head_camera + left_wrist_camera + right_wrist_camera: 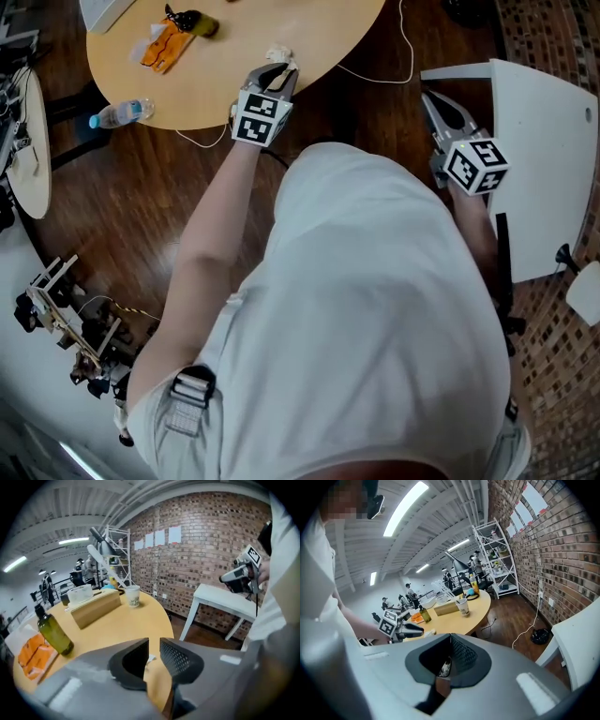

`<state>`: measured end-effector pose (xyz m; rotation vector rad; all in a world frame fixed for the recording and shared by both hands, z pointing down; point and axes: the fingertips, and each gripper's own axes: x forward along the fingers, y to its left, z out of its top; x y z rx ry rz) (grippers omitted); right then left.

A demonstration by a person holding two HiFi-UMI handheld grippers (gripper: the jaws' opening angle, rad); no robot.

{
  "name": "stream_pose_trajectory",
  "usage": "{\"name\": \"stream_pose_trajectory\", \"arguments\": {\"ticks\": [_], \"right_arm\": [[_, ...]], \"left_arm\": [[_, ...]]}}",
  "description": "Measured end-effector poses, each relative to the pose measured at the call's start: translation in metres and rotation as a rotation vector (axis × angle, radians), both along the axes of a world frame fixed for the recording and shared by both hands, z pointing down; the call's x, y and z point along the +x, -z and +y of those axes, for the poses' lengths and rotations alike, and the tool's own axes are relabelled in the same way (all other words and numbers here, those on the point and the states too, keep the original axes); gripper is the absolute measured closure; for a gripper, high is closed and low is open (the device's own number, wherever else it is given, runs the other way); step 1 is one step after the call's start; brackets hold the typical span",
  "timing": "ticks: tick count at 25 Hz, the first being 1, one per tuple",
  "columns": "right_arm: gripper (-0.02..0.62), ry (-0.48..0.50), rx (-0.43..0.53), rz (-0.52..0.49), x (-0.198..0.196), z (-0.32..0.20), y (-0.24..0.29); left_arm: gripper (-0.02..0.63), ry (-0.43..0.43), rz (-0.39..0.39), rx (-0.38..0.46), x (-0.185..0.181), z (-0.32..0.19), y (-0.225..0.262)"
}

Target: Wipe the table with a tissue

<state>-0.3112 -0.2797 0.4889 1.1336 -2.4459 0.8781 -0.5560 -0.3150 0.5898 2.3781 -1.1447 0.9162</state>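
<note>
A crumpled white tissue (279, 56) lies on the round wooden table (309, 37) near its front edge. My left gripper (275, 75) is right behind it, jaws apart with a clear gap between them, and the pads do not press on anything. In the left gripper view (154, 652) only a white scrap of tissue (150, 658) shows low in the gap. My right gripper (429, 101) hangs off the table over the dark floor, beside a white side table (548, 141); its jaws (450, 641) meet at the tips with nothing held.
On the round table stand a green bottle (54, 632), orange packets (164, 45), a wooden tissue box (93, 606) and a paper cup (133, 596). A plastic water bottle (120, 113) lies at the table's left edge. A white cable (375, 75) hangs off the rim.
</note>
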Motion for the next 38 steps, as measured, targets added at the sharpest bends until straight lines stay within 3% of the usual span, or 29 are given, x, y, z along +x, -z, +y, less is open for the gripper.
{"name": "stream_pose_trajectory", "arguments": {"ticks": [3,6,11,15,19,23,30,38], "right_arm": [[0.586,-0.051,-0.022,0.016,0.012,0.001,-0.005],[0.586,-0.105,-0.035,0.029,0.028,0.004,-0.007],[0.586,-0.187,-0.050,0.038,0.049,0.013,-0.007],[0.586,-0.213,-0.058,0.037,0.057,0.017,-0.008],[0.586,-0.221,-0.068,0.033,0.057,0.019,-0.010],[0.586,-0.214,-0.071,0.024,0.054,0.019,-0.009],[0.586,-0.222,-0.073,0.020,0.052,0.018,-0.011],[0.586,-0.288,-0.072,-0.026,0.059,0.020,-0.010]], "left_arm": [[0.494,-0.084,-0.126,-0.027,0.001,-0.010,-0.023],[0.483,-0.094,-0.198,-0.072,0.000,-0.021,-0.037],[0.457,0.004,-0.302,-0.216,-0.013,-0.030,-0.059],[0.428,0.093,-0.312,-0.247,-0.025,-0.030,-0.062],[0.416,0.196,-0.257,-0.272,-0.041,-0.032,-0.066],[0.471,0.280,-0.178,-0.297,-0.050,-0.039,-0.065],[0.509,0.312,-0.081,-0.313,-0.058,-0.043,-0.049],[0.523,0.216,0.269,-0.280,0.008,-0.038,-0.012]]}}
